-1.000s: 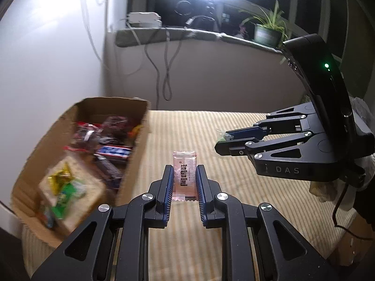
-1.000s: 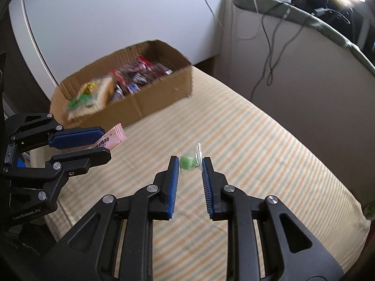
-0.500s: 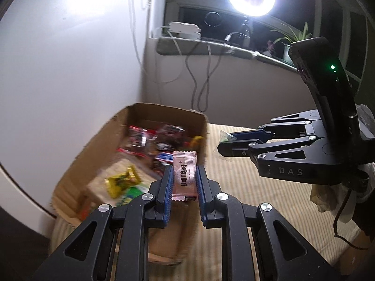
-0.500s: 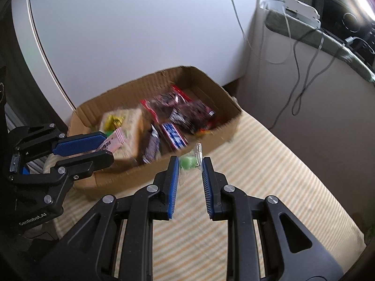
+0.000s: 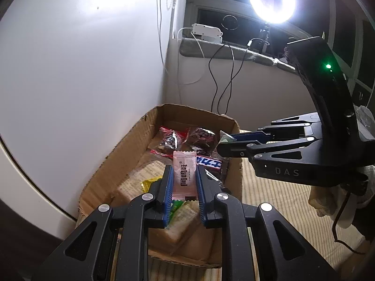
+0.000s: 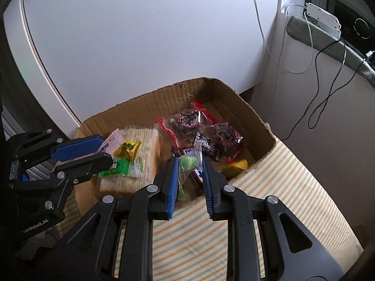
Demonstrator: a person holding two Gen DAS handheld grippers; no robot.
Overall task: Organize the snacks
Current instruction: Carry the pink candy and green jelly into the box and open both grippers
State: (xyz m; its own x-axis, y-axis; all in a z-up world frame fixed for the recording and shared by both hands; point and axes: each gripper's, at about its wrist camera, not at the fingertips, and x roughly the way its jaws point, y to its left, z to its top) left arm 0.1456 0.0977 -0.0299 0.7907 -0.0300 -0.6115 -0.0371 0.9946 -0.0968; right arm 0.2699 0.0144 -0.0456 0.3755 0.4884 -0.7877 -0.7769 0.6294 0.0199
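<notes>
Pink sachet (image 5: 184, 178): clamped upright between the blue pads of my left gripper (image 5: 184, 182), jaws narrowed to the packet's width. It hangs above the cardboard box (image 5: 121, 149), over the near half.

Green candy (image 6: 187, 162), in a clear wrapper: pinched in my right gripper (image 6: 189, 175), jaws closed down onto it, the wrapper sticking up past the fingertips. It sits over the box's near wall, just inside the rim.

Box contents: a tan bread-like pack (image 6: 143, 147) with a yellow-and-green packet (image 6: 127, 148) on it along the left side; two dark snack bags with red edges (image 6: 187, 119) toward the far end; a blue-and-white bar (image 5: 208, 162) between them; a yellow piece (image 6: 236, 166) against the right wall.

The box stands on a striped cloth (image 6: 269, 187), its far side near a white wall (image 6: 140, 35). Beyond it, cables (image 5: 222, 77) hang from a sill under a ring light (image 5: 271, 0).
</notes>
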